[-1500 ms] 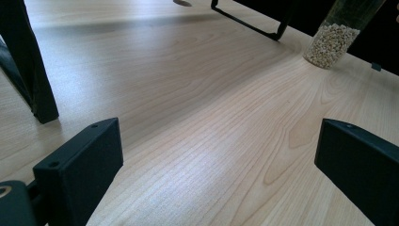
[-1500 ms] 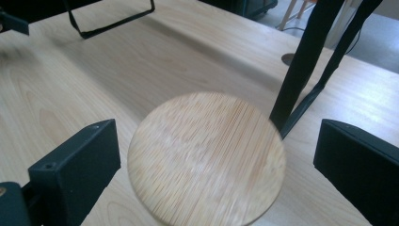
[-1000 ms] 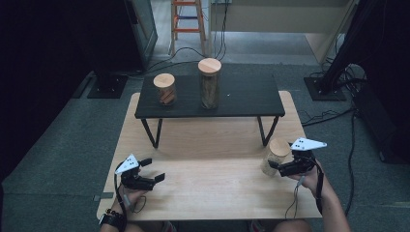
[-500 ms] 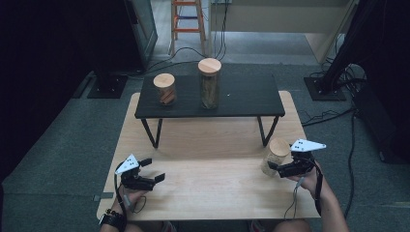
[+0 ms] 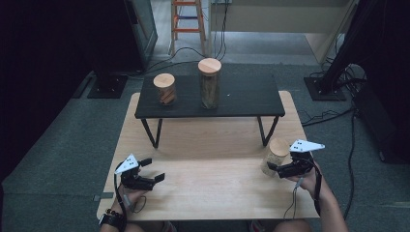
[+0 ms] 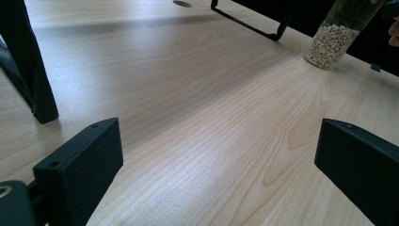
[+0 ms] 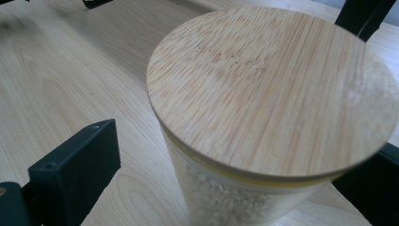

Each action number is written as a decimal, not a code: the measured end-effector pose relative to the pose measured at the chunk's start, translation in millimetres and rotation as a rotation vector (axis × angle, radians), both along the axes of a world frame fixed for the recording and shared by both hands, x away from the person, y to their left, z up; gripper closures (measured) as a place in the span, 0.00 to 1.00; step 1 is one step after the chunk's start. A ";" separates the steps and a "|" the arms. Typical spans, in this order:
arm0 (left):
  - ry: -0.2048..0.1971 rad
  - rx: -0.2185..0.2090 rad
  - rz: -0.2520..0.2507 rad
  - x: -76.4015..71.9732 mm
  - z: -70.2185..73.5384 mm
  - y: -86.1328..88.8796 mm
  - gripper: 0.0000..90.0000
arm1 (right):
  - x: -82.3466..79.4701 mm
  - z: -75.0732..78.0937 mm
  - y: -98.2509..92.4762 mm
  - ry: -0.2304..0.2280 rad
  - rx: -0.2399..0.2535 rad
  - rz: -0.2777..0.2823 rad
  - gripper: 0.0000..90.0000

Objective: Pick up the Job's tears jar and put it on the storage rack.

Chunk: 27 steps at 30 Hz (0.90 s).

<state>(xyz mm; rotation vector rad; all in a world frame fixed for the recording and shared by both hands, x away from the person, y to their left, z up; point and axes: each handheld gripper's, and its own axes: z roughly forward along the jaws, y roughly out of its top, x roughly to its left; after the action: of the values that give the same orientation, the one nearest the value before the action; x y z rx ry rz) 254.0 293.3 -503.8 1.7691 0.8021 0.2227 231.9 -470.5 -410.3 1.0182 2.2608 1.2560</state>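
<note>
I've brought my right gripper [image 5: 276, 167] up to the jar [image 7: 270, 117] at the table's [image 5: 212, 188] near right; jaws spread around it, not yet clamped. Next: close on it. My left gripper [image 5: 153, 170] rests released.

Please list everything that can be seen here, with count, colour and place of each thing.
Glass jars with round wooden lids: 3; short jar and tall jar on the shelf, grain-filled jar between the right gripper's fingers.
Low black metal shelf: 1, far half of the table.
Light wooden table: 1, centre.
Orange ladder: 1, background floor.
Left gripper: black, open, near-left of the table.
Right gripper: black, open around the grain-filled jar.
</note>
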 end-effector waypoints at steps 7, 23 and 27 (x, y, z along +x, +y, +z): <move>-0.001 0.003 -0.001 -0.1 0.3 -0.1 0.02 | 1.2 -1.0 2.9 -0.004 0.004 -0.004 0.01; 0.001 0.004 -0.001 0.4 0.4 -0.4 0.02 | 1.6 8.1 8.9 -0.026 -0.018 -0.044 0.21; 0.001 0.006 -0.001 0.3 0.6 -0.6 0.02 | 2.9 8.6 8.8 -0.024 -0.015 -0.056 0.28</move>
<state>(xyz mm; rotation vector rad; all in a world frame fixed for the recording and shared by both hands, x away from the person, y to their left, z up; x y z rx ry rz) 254.3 292.7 -503.2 1.7748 0.8020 0.2238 234.7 -461.7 -401.7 1.0478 2.2055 1.2201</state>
